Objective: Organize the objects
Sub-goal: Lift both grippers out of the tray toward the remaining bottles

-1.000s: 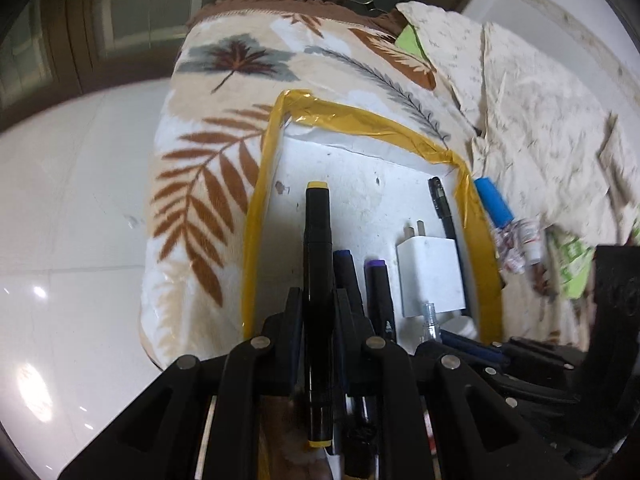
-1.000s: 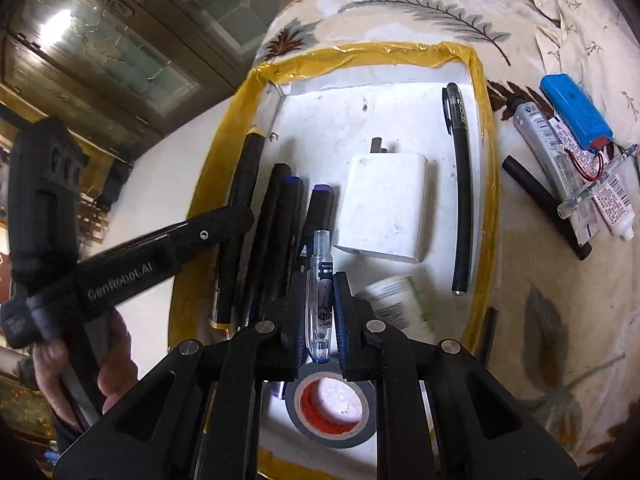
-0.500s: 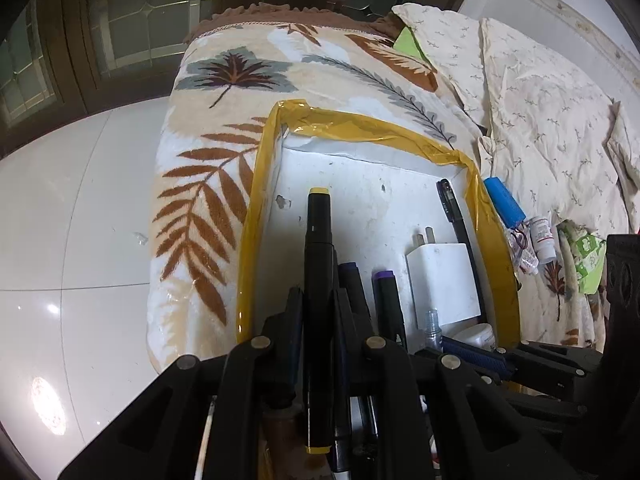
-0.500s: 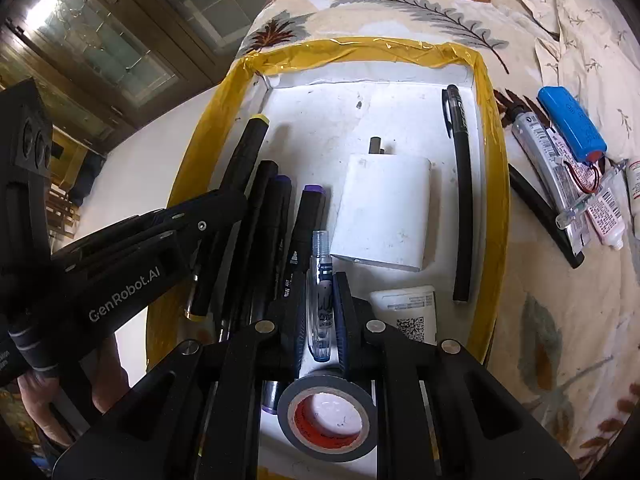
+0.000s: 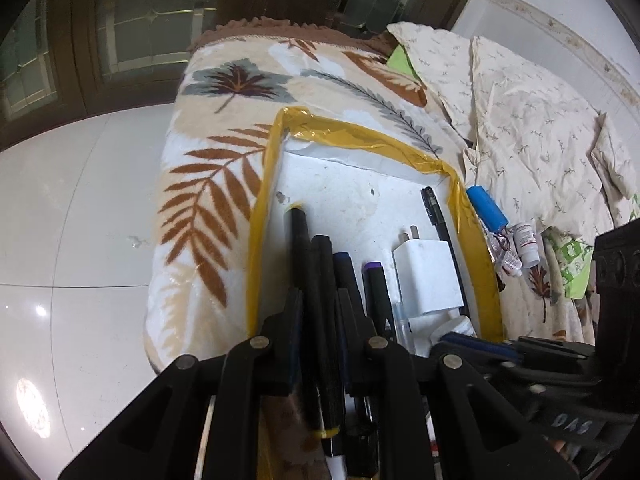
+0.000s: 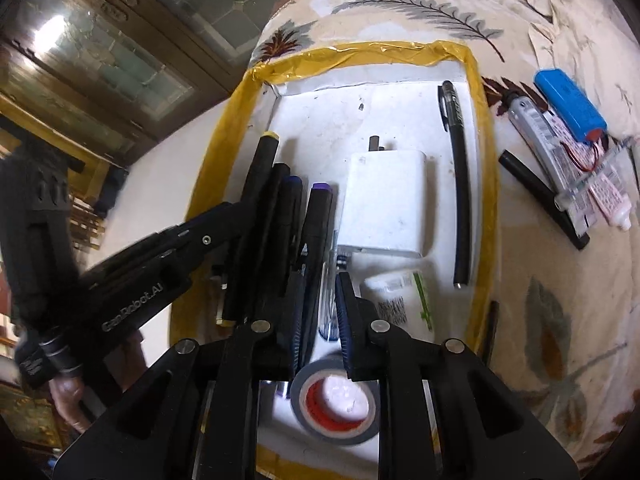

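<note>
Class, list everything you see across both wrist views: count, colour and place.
tray: one, white, yellow-taped rim, on blanket
markers: four, black, tray's left side
charger: one, white, tray centre
black pen: one, tray's right edge
clear pen: one, tray, beside markers
tape roll: one, grey, tray's near end
white tube: one, beside clear pen
battery pack: one, blue, blanket right of tray
blanket: one, cream leaf-patterned, under tray
left gripper: black, jaws opening, marker between
right gripper: black, jaws opening, clear pen between

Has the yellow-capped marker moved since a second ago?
Yes. The yellow-capped marker was clamped above the tray; now it lies in the tray beside the other markers, left of the white charger, while the left gripper's jaws open.
</note>
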